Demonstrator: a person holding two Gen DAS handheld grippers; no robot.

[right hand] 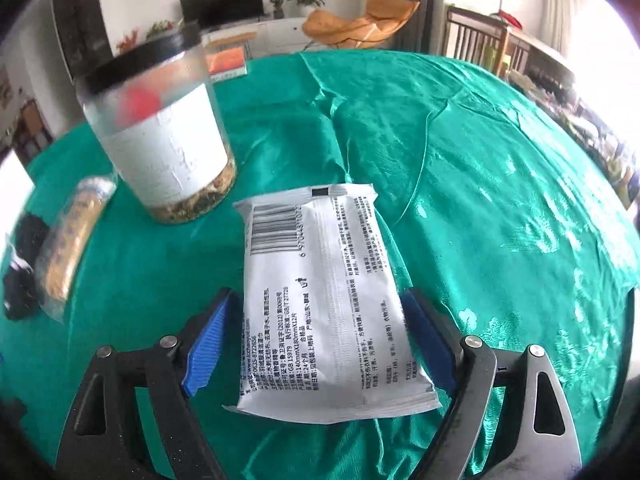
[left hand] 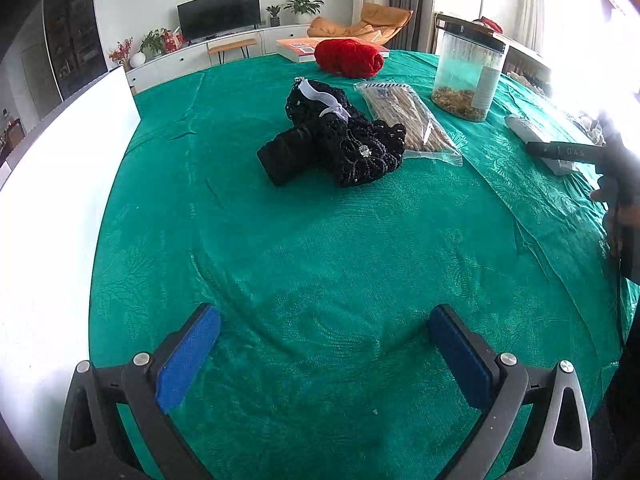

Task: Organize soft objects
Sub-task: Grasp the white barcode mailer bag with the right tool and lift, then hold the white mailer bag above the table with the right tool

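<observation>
A black knitted bundle (left hand: pixel 336 144) with a white ribbon lies in the middle of the green tablecloth (left hand: pixel 320 272). A red yarn ball (left hand: pixel 349 58) sits behind it. My left gripper (left hand: pixel 324 316) is open and empty, low over bare cloth in front of the bundle. In the right wrist view a white soft wipes pack (right hand: pixel 324 288) lies flat on the cloth between the blue pads of my right gripper (right hand: pixel 318 300). The pads stand at its two sides with small gaps. The pack also shows in the left wrist view (left hand: pixel 536 140).
A clear jar (right hand: pixel 160 136) with a black lid and dried bits stands left of the pack, also in the left wrist view (left hand: pixel 468 72). A clear bag of sticks (left hand: pixel 408 116) lies beside the bundle. A white board (left hand: pixel 60 184) stands at the left. A book (left hand: pixel 300 48) lies at the far edge.
</observation>
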